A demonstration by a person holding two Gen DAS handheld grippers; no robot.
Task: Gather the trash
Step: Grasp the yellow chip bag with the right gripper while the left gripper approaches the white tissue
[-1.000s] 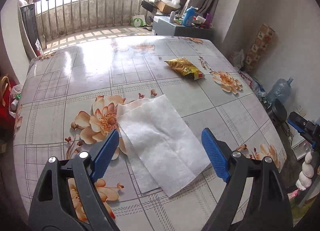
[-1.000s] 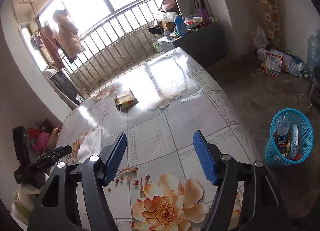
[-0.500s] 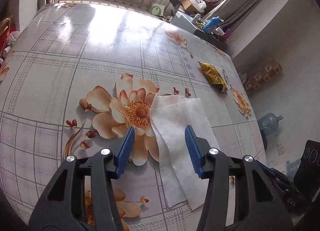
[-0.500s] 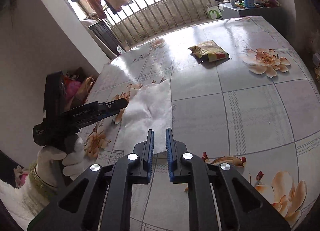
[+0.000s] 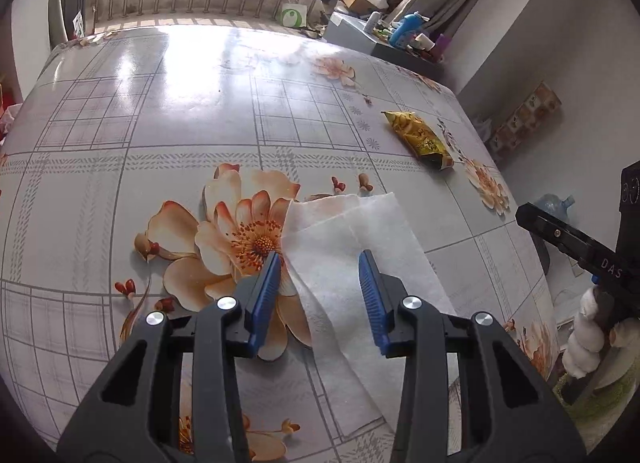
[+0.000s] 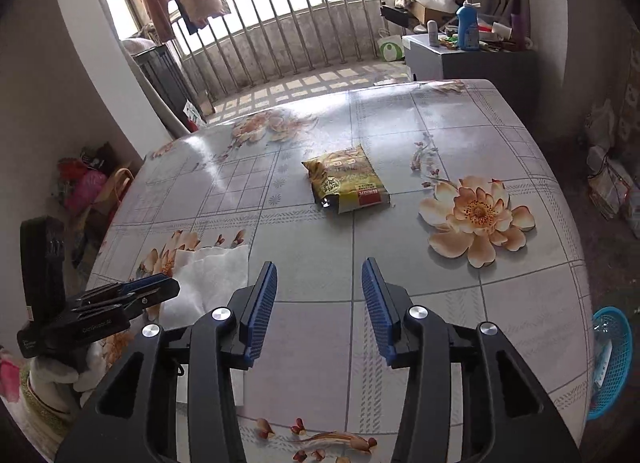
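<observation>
1. My left gripper (image 5: pixel 318 263) hangs low over the white paper sheet (image 5: pixel 360 263) on the flower-print table (image 5: pixel 180 135). Its jaws have just been closing and now stand partly apart, straddling the sheet's left edge; the blue pads do not press on it, so nothing is grasped.
2. The sheet lies flat beside a large printed orange flower, its left corner overlapping the petals.
3. My right gripper (image 6: pixel 319 267) points across bare tablecloth toward the yellow snack packet (image 6: pixel 346 179). Its jaws have just been opening; they stand apart with nothing between them, released.
4. The snack packet rests on the table well beyond the right gripper's fingertips, and well apart from the sheet.
5. In the right wrist view the left gripper appears at the lower left, above the sheet's near edge, held in a white-gloved hand (image 6: pixel 60 377).
6. A blue mesh basket (image 6: pixel 612 359) stands on the floor off the table's right edge, with some items inside.
</observation>
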